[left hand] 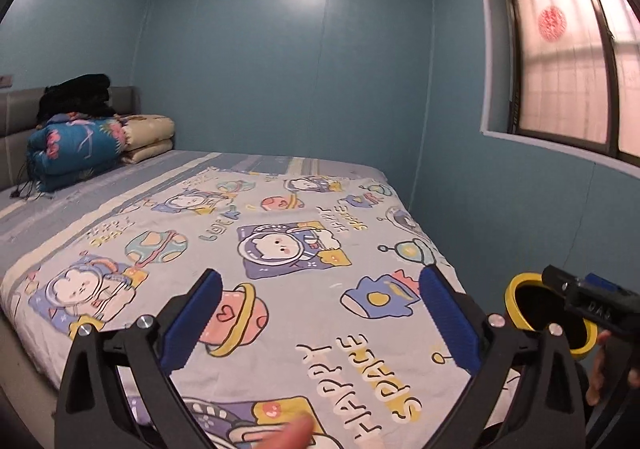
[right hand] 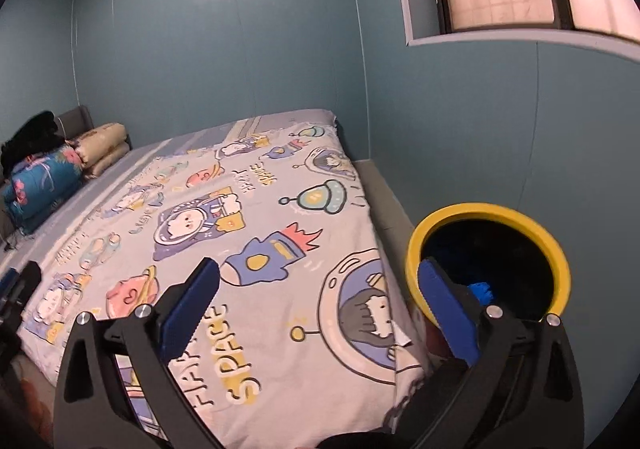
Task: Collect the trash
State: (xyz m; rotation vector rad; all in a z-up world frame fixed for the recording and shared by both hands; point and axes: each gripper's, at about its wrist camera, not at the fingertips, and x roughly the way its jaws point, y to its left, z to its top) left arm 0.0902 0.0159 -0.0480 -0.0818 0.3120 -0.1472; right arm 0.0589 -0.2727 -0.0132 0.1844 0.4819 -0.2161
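Both my grippers gape with nothing held: left gripper (left hand: pixel 320 323), right gripper (right hand: pixel 318 311). Yellow-rimmed bin (right hand: pixel 490 217) sits off the bed's (right hand: pixel 280 209) right edge, nearest my right; blue scrap (right hand: pixel 482 291) inside, no trash visible on bed

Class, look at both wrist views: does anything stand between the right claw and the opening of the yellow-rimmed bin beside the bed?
Nothing visible does. The right claw is open and empty, its right finger already overlapping the rim of the yellow-rimmed bin, which stands between the bed and the wall. The bin's mouth is uncovered.
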